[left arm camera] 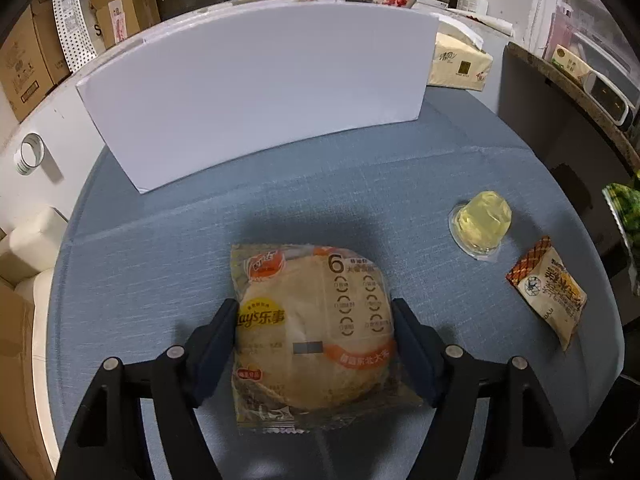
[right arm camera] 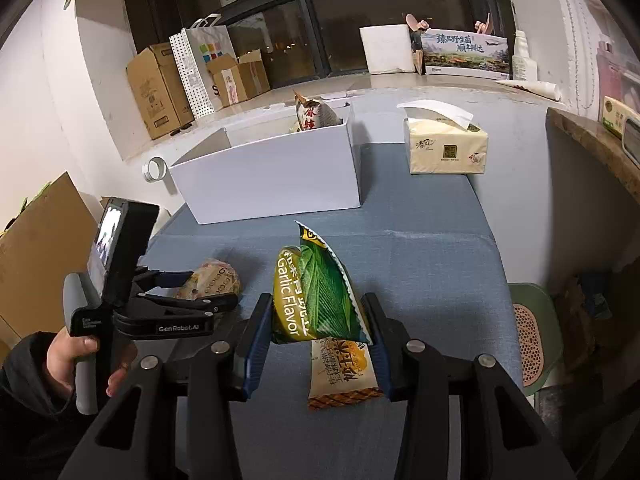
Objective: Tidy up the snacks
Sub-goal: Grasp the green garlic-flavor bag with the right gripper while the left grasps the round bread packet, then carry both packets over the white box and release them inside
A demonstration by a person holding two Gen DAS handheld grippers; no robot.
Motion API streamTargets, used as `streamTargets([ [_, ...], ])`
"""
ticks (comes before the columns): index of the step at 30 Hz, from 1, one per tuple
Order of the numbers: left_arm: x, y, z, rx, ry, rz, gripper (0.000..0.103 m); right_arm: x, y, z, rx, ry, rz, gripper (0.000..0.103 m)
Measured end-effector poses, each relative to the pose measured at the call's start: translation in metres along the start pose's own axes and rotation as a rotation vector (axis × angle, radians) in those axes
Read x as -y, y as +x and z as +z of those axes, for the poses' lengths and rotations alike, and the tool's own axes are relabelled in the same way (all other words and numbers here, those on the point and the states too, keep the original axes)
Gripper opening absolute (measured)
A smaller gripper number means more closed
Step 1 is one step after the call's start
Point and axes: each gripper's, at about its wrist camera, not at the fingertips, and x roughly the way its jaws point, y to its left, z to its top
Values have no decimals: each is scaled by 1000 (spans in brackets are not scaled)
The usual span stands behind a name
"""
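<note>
A round Lay's snack packet (left arm camera: 312, 328) lies on the blue tablecloth (left arm camera: 320, 184). My left gripper (left arm camera: 314, 308) straddles it, both pads touching its sides. In the right wrist view that gripper (right arm camera: 208, 292) is held by a hand at the left, over the same packet (right arm camera: 212, 280). My right gripper (right arm camera: 318, 308) is shut on a green garlic-flavour packet (right arm camera: 316, 292) and holds it above the cloth. A small beige snack packet (right arm camera: 344, 372) lies under it. A yellow jelly cup (left arm camera: 482, 222) stands on the cloth. The open white box (right arm camera: 272, 176) holds a red-lettered bag (right arm camera: 314, 116).
A tissue pack (right arm camera: 446, 146) sits right of the box. A tape roll (right arm camera: 154, 170) stands left of it. Cardboard boxes (right arm camera: 160, 88) line the back left. A green perforated seat (right arm camera: 532, 340) is beyond the table's right edge.
</note>
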Motion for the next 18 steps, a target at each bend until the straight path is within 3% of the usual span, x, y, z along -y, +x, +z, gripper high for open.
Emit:
streamTargets([
  [6, -14, -42, 4, 114, -2, -7, 79, -3, 2, 5, 1, -5, 18, 48],
  [10, -36, -81, 26, 218, -27, -19, 79, -13, 9, 22, 9, -6, 68, 48],
  [18, -86, -121, 105, 371, -69, -6, 79, -54, 39, 114, 69, -53, 158, 48],
])
